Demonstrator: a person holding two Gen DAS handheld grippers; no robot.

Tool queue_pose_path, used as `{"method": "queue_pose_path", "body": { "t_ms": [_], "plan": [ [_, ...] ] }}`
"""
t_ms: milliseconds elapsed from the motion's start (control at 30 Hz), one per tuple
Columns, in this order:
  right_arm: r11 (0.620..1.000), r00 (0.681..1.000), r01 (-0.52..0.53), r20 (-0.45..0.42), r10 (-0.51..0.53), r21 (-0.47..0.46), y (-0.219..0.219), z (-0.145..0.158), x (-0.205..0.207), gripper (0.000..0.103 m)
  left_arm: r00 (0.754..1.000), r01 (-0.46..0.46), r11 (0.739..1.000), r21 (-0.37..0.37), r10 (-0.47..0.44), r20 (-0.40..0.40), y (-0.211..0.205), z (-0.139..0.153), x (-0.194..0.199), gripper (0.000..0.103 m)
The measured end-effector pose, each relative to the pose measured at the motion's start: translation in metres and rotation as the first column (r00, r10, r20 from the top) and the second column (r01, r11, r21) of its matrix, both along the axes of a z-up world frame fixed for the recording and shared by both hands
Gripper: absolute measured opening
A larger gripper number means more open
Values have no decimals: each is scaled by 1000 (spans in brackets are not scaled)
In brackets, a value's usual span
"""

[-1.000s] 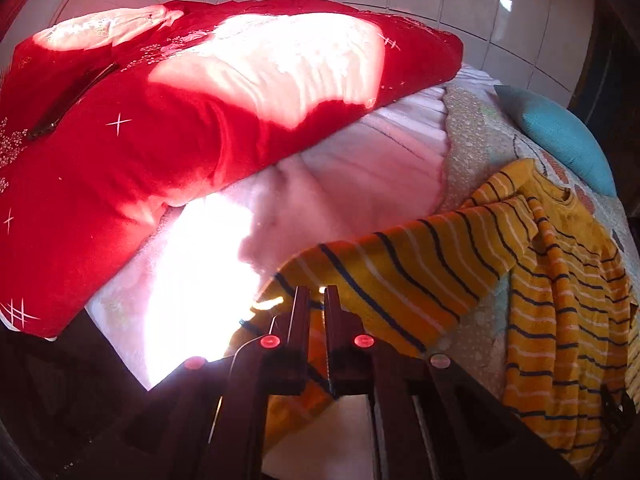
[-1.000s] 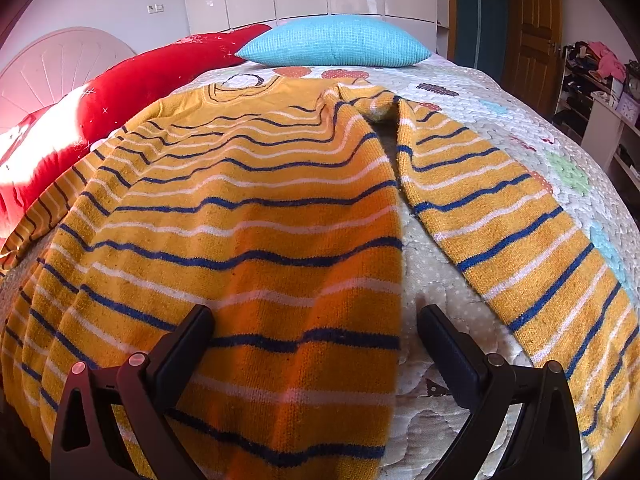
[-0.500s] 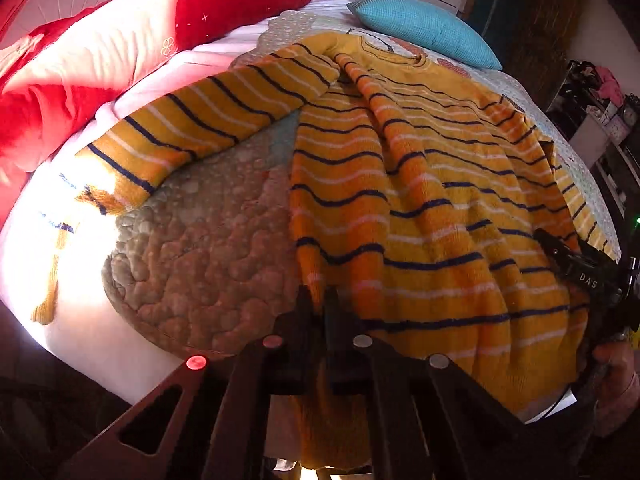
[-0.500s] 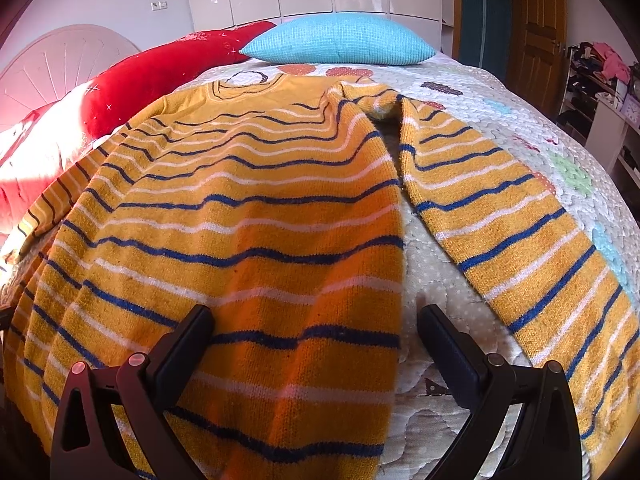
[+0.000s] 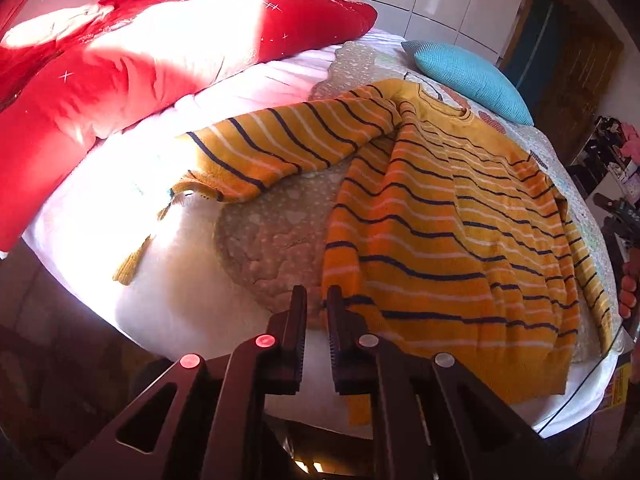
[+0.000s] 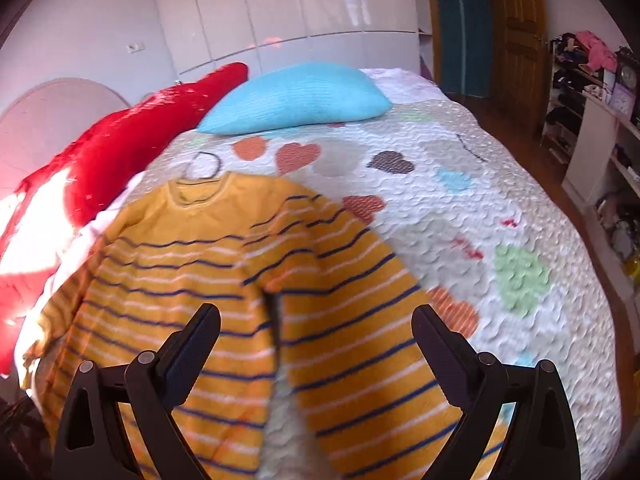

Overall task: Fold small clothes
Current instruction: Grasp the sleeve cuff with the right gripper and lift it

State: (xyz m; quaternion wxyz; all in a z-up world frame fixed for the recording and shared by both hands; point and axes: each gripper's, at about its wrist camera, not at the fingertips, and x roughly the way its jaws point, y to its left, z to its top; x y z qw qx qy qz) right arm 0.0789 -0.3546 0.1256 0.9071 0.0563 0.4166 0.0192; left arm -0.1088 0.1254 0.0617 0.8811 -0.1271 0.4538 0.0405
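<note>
An orange-yellow sweater (image 5: 448, 220) with navy and white stripes lies spread flat on the bed, neck toward the pillows. One sleeve (image 5: 280, 148) stretches out to the left. My left gripper (image 5: 316, 300) hovers at the sweater's lower left hem corner, its jaws nearly together with a narrow gap and nothing between them. In the right wrist view the sweater (image 6: 224, 280) lies below my right gripper (image 6: 316, 328), which is wide open and empty above the body and right sleeve (image 6: 360, 320).
A red pillow (image 5: 120, 64) and a blue pillow (image 5: 468, 72) lie at the head of the bed. The quilted heart-pattern bedspread (image 6: 460, 208) extends right. Shelves with clutter (image 6: 592, 92) and a wooden door (image 6: 516, 28) stand at the right.
My left gripper let go of the left sleeve, which now lies spread on the bed, and swung to the hem corner. My right gripper rose and tilted up toward the pillows.
</note>
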Motion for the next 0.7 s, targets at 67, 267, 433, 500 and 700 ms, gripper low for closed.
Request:
{"method": "queue_pose_path", "body": {
  "t_ms": [67, 267, 433, 500, 700],
  "plan": [
    [999, 997, 27, -78, -28, -22, -16, -19, 44, 98, 999, -11, 1000, -22, 12, 35, -3, 6, -2, 32],
    [995, 962, 70, -269, -50, 66, -41, -83, 137, 96, 995, -6, 1000, 12, 5, 103, -22, 23, 9, 59],
    [993, 962, -23, -268, 53, 112, -23, -82, 142, 13, 996, 37, 999, 36, -40, 81, -39, 20, 29, 59],
    [992, 964, -47, -256, 77, 121, -23, -75, 140, 9, 995, 54, 997, 53, -59, 82, -45, 17, 38, 59],
    [987, 971, 100, -204, -124, -127, -59, -55, 165, 6, 993, 87, 994, 62, -91, 69, -62, 9, 57, 59]
  ]
}}
